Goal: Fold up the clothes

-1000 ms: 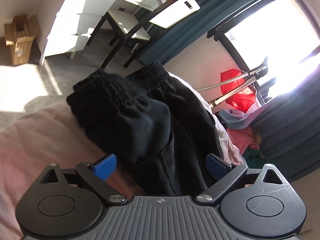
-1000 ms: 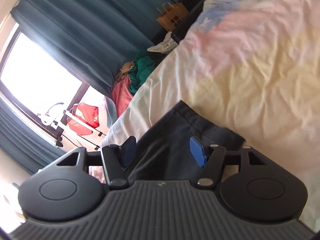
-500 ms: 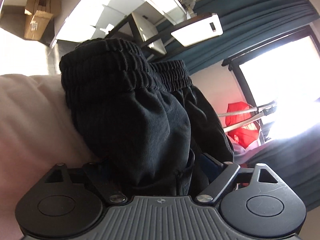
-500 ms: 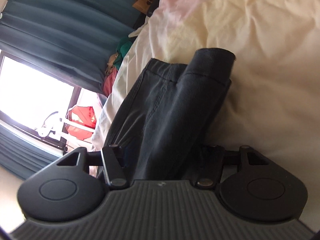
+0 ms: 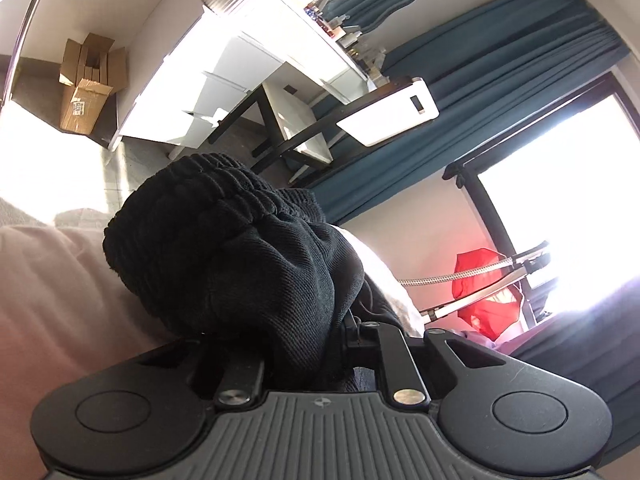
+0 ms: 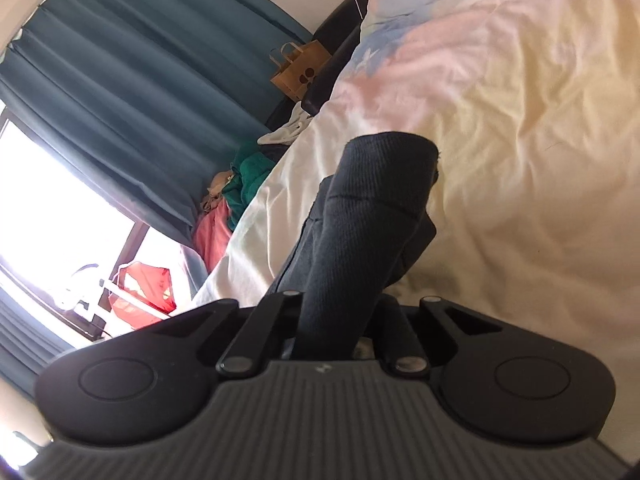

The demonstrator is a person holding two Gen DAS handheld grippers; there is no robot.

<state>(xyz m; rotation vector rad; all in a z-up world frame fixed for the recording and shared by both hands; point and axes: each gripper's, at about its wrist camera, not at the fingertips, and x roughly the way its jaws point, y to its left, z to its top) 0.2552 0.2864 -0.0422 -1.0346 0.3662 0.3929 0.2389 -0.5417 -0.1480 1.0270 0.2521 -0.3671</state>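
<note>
In the left wrist view, a cardboard box (image 5: 90, 88) stands on the floor at far left, beside a white dresser (image 5: 224, 80). To its right is a dark-framed chair (image 5: 320, 120) with white seat and back, and teal curtains (image 5: 500, 60) hang past it beside a bright window (image 5: 580, 200). A red cloth (image 5: 488, 292) hangs on a rack near the window. The left claw (image 5: 304, 344) is clamped on the black pants (image 5: 248, 272): their ribbed elastic waistband end bunches up just ahead of the closed-in fingers and is lifted off the pale pink bedsheet (image 5: 52, 300) below. The blue pads are buried in the cloth.

In the right wrist view, the window and teal curtains fill the left, with the red cloth low down. A heap of green and pink clothes (image 6: 236, 192) lies on the floor against the bed's side, and a brown paper bag (image 6: 300, 68) stands farther back beside a dark headboard (image 6: 340, 24). The right claw (image 6: 336, 320) is pinched on the other end of the black pants (image 6: 368, 220): a folded, hemmed leg end rises from between its fingers, tilted up over the bed. The rumpled cream, pink and blue duvet (image 6: 520, 140) spreads to the right.
</note>
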